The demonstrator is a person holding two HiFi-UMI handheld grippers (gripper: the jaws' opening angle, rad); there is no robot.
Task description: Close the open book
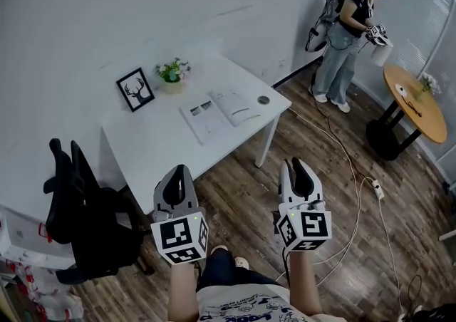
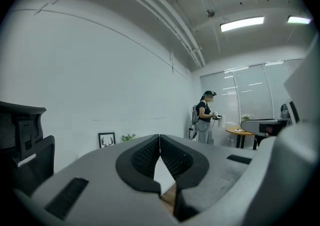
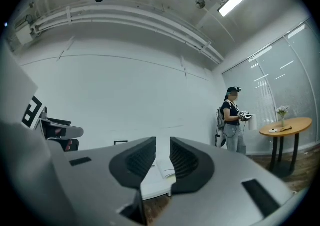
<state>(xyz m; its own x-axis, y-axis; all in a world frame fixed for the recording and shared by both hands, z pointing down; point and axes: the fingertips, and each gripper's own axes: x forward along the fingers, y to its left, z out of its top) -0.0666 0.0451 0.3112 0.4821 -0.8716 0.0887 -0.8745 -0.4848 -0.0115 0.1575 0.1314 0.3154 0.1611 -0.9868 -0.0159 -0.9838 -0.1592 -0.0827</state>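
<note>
The open book [image 1: 217, 112] lies flat on the white table [image 1: 157, 139], its pages facing up. Both grippers hover over the wooden floor in front of the table, short of its near edge and pointing level toward it. My left gripper [image 1: 179, 169] has its jaws together at the tips [image 2: 159, 136], with nothing between them. My right gripper [image 1: 295, 164] shows a narrow gap between its jaws [image 3: 163, 142] and holds nothing. Through that gap, in the right gripper view, the book [image 3: 167, 167] shows on the table ahead.
On the table stand a framed deer picture [image 1: 135, 89], a small potted plant [image 1: 172, 71] and a small round object [image 1: 263, 100]. A black office chair [image 1: 85, 214] is at the left. A person [image 1: 349, 35] stands by a round wooden table [image 1: 417, 103]; cables [image 1: 356, 192] cross the floor.
</note>
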